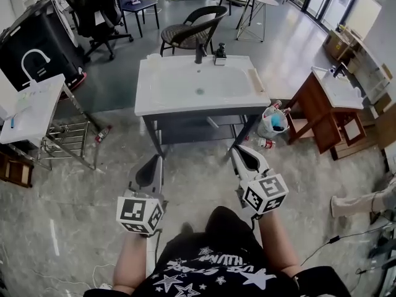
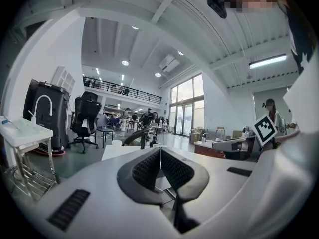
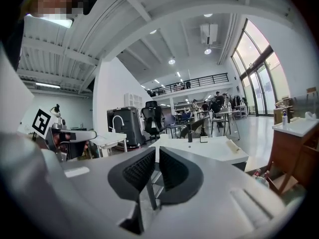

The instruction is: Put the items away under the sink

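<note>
A white sink (image 1: 201,85) on a dark cabinet stands ahead of me, with a dark tap (image 1: 200,52), a small bottle (image 1: 220,54) and a cup (image 1: 153,59) on its top. The shelf under it (image 1: 198,129) is open at the front. A plastic bag of items (image 1: 273,121) and a bottle (image 1: 263,143) lie on the floor by its right leg. My left gripper (image 1: 154,161) and right gripper (image 1: 242,155) hover side by side in front of the cabinet, both shut with nothing held. The left gripper (image 2: 160,150) and right gripper (image 3: 156,149) look level toward the sink top (image 3: 209,148).
A second white sink on a metal frame (image 1: 34,107) stands at the left, a wooden vanity (image 1: 328,101) at the right. A wicker chair (image 1: 192,33) and an office chair (image 1: 99,11) are behind the sink. A cable (image 1: 334,240) runs across the floor at the right.
</note>
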Motion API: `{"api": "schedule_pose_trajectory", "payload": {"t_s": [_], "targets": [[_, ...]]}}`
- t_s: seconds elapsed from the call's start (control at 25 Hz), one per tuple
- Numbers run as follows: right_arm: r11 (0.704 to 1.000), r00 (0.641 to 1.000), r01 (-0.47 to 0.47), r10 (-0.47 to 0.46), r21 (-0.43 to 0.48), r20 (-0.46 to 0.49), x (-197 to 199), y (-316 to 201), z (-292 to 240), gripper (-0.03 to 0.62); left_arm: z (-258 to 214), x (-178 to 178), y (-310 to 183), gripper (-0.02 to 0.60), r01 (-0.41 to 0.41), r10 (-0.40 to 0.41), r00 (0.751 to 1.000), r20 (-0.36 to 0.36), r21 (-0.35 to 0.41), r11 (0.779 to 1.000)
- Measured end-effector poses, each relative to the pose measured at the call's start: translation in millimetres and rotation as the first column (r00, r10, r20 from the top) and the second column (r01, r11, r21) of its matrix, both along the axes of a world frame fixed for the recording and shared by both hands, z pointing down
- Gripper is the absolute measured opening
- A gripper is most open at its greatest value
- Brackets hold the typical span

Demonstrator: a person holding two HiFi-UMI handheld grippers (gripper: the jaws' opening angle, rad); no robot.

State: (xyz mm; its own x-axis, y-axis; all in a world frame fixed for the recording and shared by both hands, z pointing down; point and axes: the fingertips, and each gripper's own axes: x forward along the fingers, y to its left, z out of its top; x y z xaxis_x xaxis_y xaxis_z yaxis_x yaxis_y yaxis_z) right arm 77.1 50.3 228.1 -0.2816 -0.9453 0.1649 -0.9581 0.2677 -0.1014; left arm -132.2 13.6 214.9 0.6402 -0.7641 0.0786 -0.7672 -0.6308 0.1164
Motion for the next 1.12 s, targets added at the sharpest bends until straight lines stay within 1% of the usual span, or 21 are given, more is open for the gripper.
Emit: {"api": "schedule_pose_trajectory", "payload": {"t_s": [0.12, 0.28, 0.48, 0.64, 0.8, 0.92, 1.12], "targets": [[0.999, 1.0, -0.01, 0.01, -0.032, -0.004, 6, -3, 10, 0.005, 14, 4, -5, 0.012, -0.002, 0.002, 0.999, 0.034, -0.01, 1.0], [0.999, 0.999, -0.008, 0.01, -0.031, 0.048, 19, -28, 17, 0.005, 28, 15, -19, 0.012, 0.0, 0.002, 0.999, 0.049, -0.026, 1.0], [0.998, 0.995, 0.05, -0.048, -0.022, 0.089, 31, -77, 17, 0.005, 26, 26, -54, 0.012, 0.051, -0.049, 0.996, 0.07, -0.029, 0.998], [0.996, 0.991, 0.084, -0.081, -0.022, 0.105, 49, -122, 19, 0.005, 25, 45, -90, 0.012, 0.078, -0.075, 0.993, 0.093, -0.027, 0.997], [0.994, 0.989, 0.102, -0.098, -0.027, 0.115, 71, -163, 23, 0.006, 31, 65, -123, 0.012, 0.126, -0.122, 0.988, 0.096, -0.038, 0.991], [0.992, 0.986, 0.121, -0.117, -0.023, 0.122, 86, -188, 22, 0.006, 33, 80, -144, 0.012, 0.144, -0.14, 0.985, 0.101, -0.036, 0.989], [0.986, 0.979, 0.164, -0.158, -0.032, 0.132, 104, -223, 25, 0.008, 36, 99, -171, 0.012, 0.18, -0.174, 0.979, 0.105, -0.055, 0.982]]}}
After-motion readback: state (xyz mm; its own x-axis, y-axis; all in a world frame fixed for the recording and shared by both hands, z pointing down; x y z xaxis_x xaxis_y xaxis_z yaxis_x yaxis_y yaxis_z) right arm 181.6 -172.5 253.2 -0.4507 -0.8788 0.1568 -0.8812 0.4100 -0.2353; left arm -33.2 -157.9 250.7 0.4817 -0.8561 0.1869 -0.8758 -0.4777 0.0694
